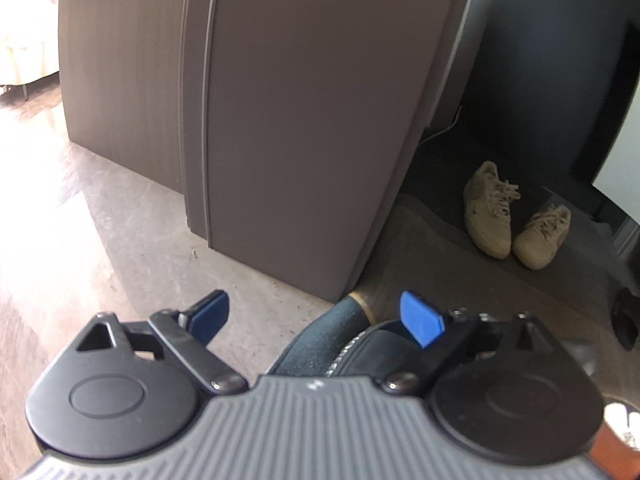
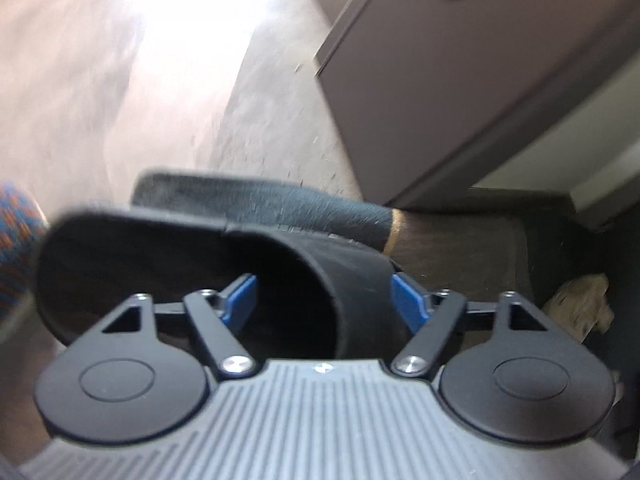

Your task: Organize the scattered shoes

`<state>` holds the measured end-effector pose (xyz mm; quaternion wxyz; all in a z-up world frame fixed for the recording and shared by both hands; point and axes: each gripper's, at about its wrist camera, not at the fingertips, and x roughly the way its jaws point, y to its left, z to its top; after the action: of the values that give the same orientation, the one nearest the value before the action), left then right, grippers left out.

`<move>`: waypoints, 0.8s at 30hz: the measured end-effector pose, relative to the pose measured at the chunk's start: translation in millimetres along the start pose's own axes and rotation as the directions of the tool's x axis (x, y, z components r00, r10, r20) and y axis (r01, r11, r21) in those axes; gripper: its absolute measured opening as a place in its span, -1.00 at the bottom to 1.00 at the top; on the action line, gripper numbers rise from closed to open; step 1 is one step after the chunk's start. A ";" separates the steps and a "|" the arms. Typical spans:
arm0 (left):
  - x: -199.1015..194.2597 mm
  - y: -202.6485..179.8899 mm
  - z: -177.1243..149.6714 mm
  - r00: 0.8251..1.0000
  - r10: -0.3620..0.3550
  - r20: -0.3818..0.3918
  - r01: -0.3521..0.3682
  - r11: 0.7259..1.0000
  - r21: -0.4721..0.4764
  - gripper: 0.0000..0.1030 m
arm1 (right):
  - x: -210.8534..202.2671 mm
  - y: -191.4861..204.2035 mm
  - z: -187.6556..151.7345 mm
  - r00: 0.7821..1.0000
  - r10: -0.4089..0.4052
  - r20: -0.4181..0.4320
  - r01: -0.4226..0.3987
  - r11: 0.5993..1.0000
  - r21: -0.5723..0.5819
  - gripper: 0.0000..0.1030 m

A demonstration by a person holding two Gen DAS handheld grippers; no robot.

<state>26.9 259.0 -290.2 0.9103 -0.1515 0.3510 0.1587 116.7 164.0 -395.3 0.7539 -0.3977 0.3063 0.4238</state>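
Observation:
A black slide sandal [image 2: 180, 248] lies on the floor right under my right gripper [image 2: 324, 300]. The jaws stand wide: the left blue pad sits inside the strap opening and the right pad outside the strap, neither visibly pressing. Behind it lies a dark teal sandal [image 2: 280, 204] with a tan tip. The same sandals [image 1: 332, 336] show below my left gripper [image 1: 316, 316], which is open with nothing held. A pair of beige lace-up sneakers [image 1: 488, 212] stands toe-forward on a dark mat [image 1: 440, 248] at the right; one sneaker [image 2: 580, 308] shows blurred in the right wrist view.
A tall brown cabinet [image 1: 300, 120] stands just behind the sandals, its corner near the mat. A dark recess opens to its right. A small black object [image 1: 626, 320] lies at the right edge. Bare pale floor [image 1: 80, 220] stretches to the left. A blue-orange patterned cloth [image 2: 16, 240] shows at far left.

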 end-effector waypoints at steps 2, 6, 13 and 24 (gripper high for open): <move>-0.9 -1.6 -1.0 1.000 -0.030 -0.007 0.030 0.999 0.028 0.83 | -8.9 -12.6 -6.0 1.000 0.026 -0.002 -0.026 0.998 0.064 0.66; -3.4 -8.2 1.5 0.997 -0.075 -0.001 0.074 0.990 0.122 0.83 | -26.5 -35.8 -27.5 0.998 0.054 -0.012 -0.051 0.982 0.184 0.66; -8.4 0.0 0.0 0.997 -0.073 0.024 0.072 0.997 0.035 0.83 | 2.4 -24.4 -22.6 1.000 0.014 -0.007 -0.013 0.993 0.116 0.65; -1.2 21.2 5.1 1.000 0.002 0.007 -0.002 0.999 -0.042 0.83 | 11.5 -20.2 -13.4 0.979 -0.137 0.154 0.115 0.983 0.140 -0.42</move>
<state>20.7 280.0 -289.3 0.9079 -0.1698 0.3447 0.1676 138.0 150.6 -404.3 0.8262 -0.3301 0.2447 0.3854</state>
